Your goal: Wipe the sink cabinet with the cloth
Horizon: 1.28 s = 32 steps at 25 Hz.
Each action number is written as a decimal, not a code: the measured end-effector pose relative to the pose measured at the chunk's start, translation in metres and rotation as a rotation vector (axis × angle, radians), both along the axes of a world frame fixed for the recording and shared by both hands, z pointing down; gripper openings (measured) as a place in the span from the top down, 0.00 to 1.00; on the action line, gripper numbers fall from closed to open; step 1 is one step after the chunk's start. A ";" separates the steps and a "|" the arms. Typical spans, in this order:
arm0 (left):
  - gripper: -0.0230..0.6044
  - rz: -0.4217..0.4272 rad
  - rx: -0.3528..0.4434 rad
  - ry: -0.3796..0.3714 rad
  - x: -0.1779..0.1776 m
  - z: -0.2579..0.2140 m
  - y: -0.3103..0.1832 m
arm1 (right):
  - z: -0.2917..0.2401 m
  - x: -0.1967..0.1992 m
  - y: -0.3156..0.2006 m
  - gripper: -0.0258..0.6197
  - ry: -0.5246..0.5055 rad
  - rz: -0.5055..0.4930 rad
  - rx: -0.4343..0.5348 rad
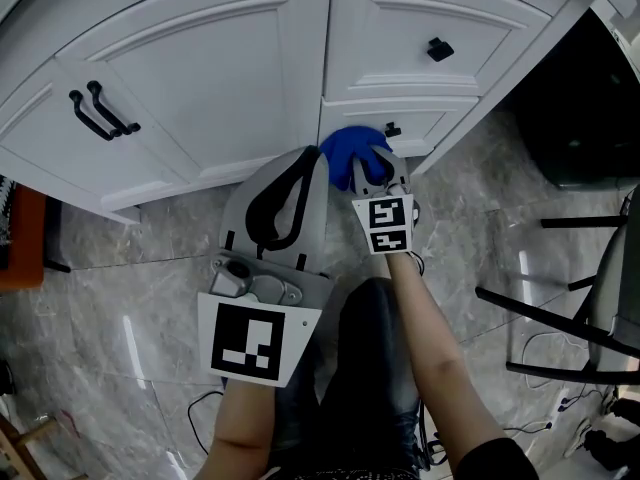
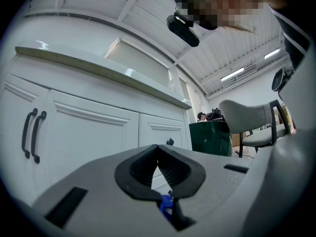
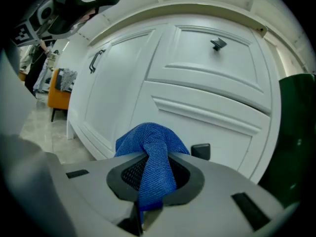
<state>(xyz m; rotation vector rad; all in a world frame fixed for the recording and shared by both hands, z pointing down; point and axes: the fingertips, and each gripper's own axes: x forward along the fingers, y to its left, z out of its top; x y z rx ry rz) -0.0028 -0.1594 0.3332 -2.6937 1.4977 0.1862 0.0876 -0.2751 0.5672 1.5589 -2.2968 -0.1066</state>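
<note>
Right gripper (image 1: 380, 168): jaws clamped on blue cloth (image 3: 150, 137), at lower drawer (image 3: 207, 117) of sink cabinet (image 1: 200, 88). Left gripper (image 2: 158, 148): jaws together, empty.

In the head view the cloth (image 1: 350, 156) bunches over the jaw tips of my right gripper (image 1: 374, 174), hiding them and part of a drawer knob (image 1: 393, 129); the sink cabinet (image 1: 200, 88) runs off the top edge

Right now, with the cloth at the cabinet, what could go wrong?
The right hand-held gripper pinches only a narrow fold of the blue cloth; rubbing could tug it free. The black knob sits right beside the bunched cloth, so a stroke may snag on it. The shut left hand-held gripper hangs close beside the right one; they might collide.
</note>
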 end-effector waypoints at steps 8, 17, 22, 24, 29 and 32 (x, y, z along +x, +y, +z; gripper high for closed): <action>0.96 0.010 0.001 -0.014 0.010 0.001 0.000 | 0.011 0.028 -0.002 0.87 0.012 0.043 -0.029; 0.96 0.013 0.000 -0.020 0.014 0.001 0.001 | 0.031 0.058 -0.005 0.87 0.084 0.063 -0.072; 0.96 0.017 0.004 -0.021 0.015 0.000 0.001 | 0.031 0.087 -0.008 0.87 0.100 0.117 -0.076; 0.96 0.021 0.003 -0.022 0.016 0.001 0.002 | 0.024 0.101 -0.009 0.87 0.080 0.162 -0.061; 0.96 0.023 0.005 -0.022 0.016 0.001 0.002 | 0.001 0.130 -0.014 0.87 0.064 0.211 -0.011; 0.96 0.021 0.006 -0.025 0.016 0.001 0.002 | -0.004 0.143 -0.017 0.86 0.070 0.207 -0.005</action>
